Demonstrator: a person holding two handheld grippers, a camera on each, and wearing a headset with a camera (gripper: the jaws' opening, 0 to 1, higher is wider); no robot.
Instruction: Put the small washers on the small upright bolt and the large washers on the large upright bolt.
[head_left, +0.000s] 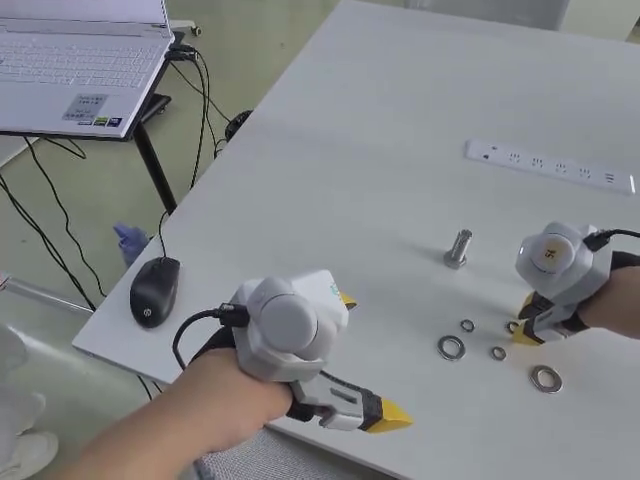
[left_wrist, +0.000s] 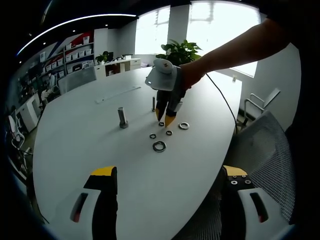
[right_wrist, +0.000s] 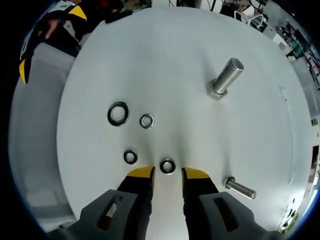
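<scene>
- Our right gripper (right_wrist: 168, 173): jaws narrowly parted, nothing held.
- Small washer (right_wrist: 167, 166) lies flat at 12 o'clock, just off the tips; we judge it lined up for pinching.
- Small bolt (right_wrist: 240, 188) is near, at 3 o'clock.
- Left gripper (left_wrist: 169, 171): wide apart, empty, held back.

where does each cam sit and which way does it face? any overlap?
Head view: on the headset, looking forward and down at the white table; shows a forearm, the left gripper and right gripper.
Left gripper view: on the left gripper, facing across the table toward the right gripper; own open jaws at bottom.
Right gripper view: on the right gripper, facing down at a small washer just past its jaw tips.
Shared: all three show the large bolt.
</scene>
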